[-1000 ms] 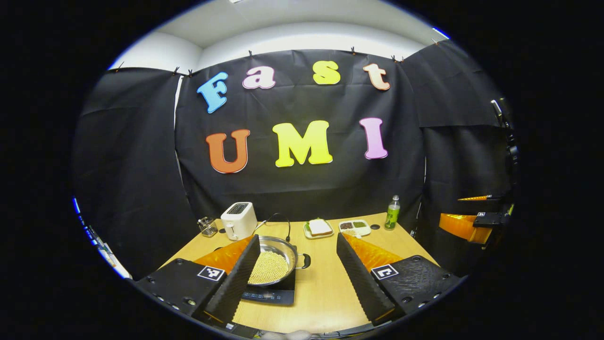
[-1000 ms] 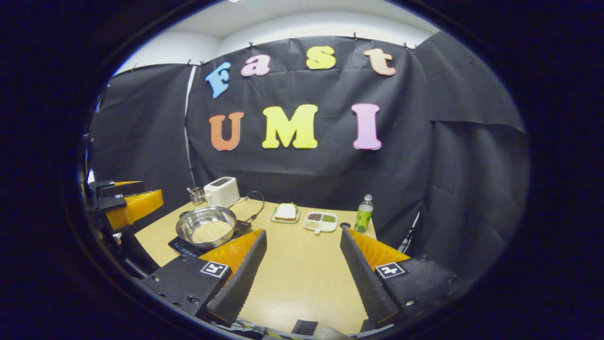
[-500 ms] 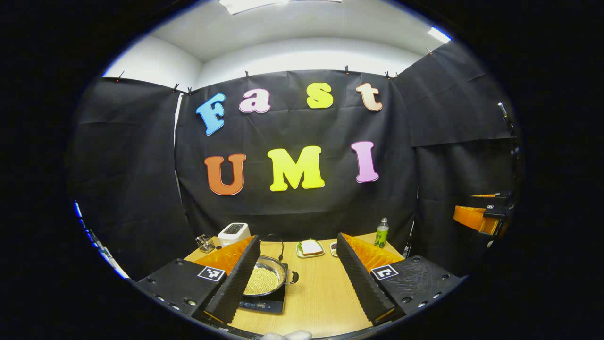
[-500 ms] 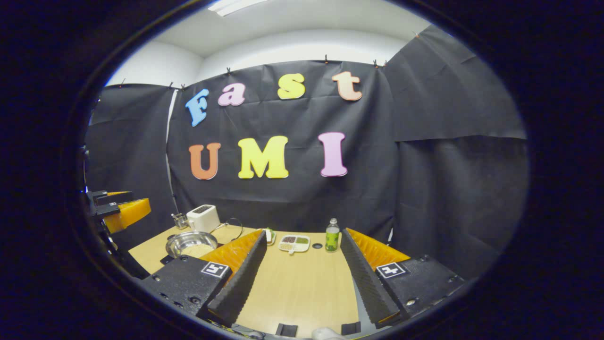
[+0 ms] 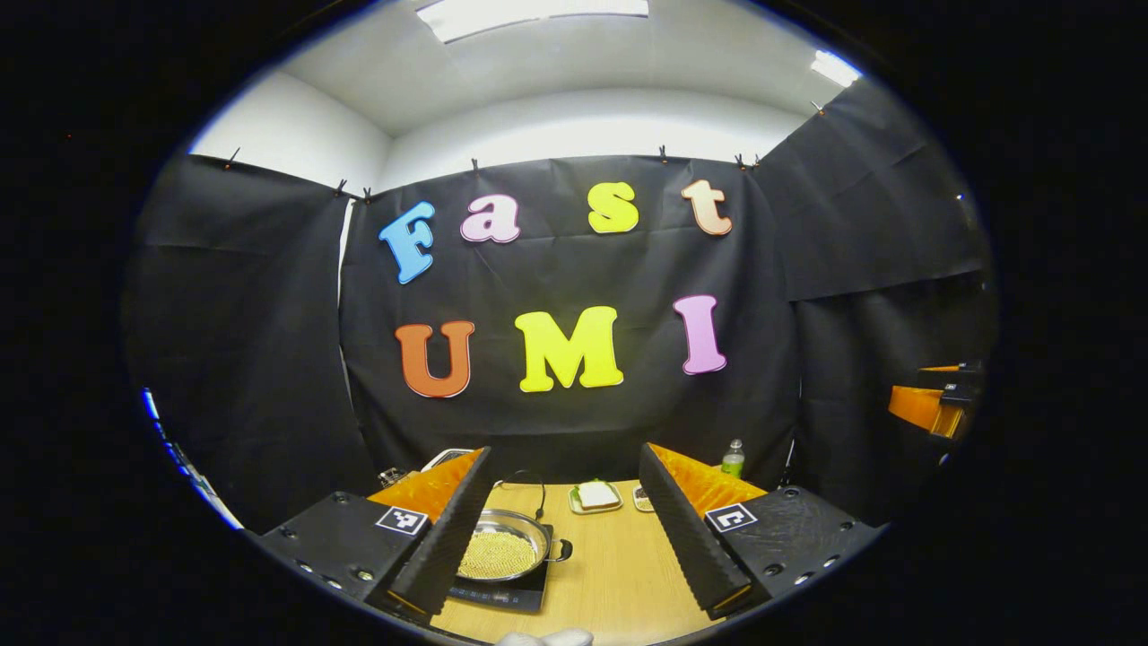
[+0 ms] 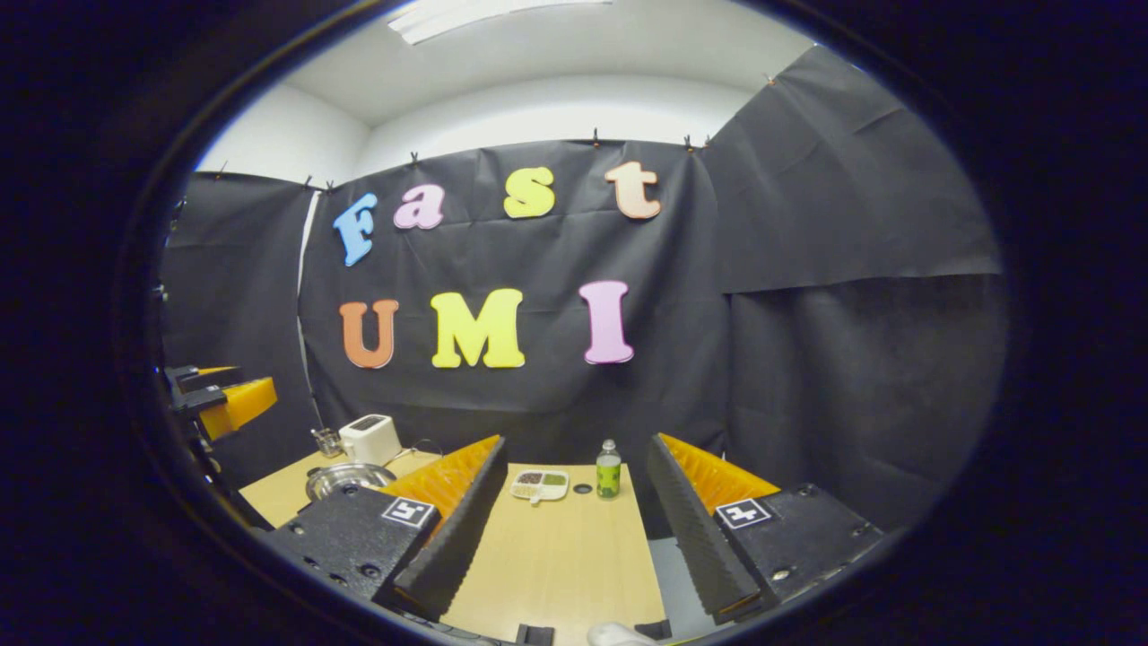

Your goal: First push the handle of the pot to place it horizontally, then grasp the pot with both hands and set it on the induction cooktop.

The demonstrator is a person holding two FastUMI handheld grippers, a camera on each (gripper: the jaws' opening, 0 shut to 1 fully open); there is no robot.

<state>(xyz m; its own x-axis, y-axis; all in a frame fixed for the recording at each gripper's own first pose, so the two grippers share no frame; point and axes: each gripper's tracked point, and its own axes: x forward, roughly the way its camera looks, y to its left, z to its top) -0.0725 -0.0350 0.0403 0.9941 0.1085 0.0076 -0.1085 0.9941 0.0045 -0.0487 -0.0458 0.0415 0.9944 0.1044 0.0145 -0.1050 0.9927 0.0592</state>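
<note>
Sitting on the induction cooktop point(image 5: 502, 592) at the left of the wooden table point(image 5: 610, 583), the pot point(image 5: 507, 549) holds pale yellow grains, and its small side handle point(image 5: 561, 549) points right, level with the rim. In the left gripper view the left gripper point(image 5: 560, 529) hangs over the near edge of the table with its jaws spread wide and nothing between them; its left finger point(image 5: 448, 538) covers the pot's left side. Compared with a second ago, both cameras have tilted up and drawn back: more ceiling shows, the table takes up less of the bottom, and the pot looks smaller and farther off. Behind the pot a black cable point(image 5: 529, 480) loops toward the far wall, then comes a plate with a sandwich point(image 5: 595, 495), and farther right a green bottle point(image 5: 733, 459). At the far right edge of this view the right gripper point(image 5: 933, 405) is held in the air, well apart from the table. In the right gripper view the pot point(image 6: 345, 480) lies at the left, near a white toaster point(image 6: 369, 438); the divided snack tray point(image 6: 540, 484) and bottle point(image 6: 608, 470) stand between the fingers of the right gripper point(image 6: 574, 529), whose jaws are likewise wide apart and empty
</note>
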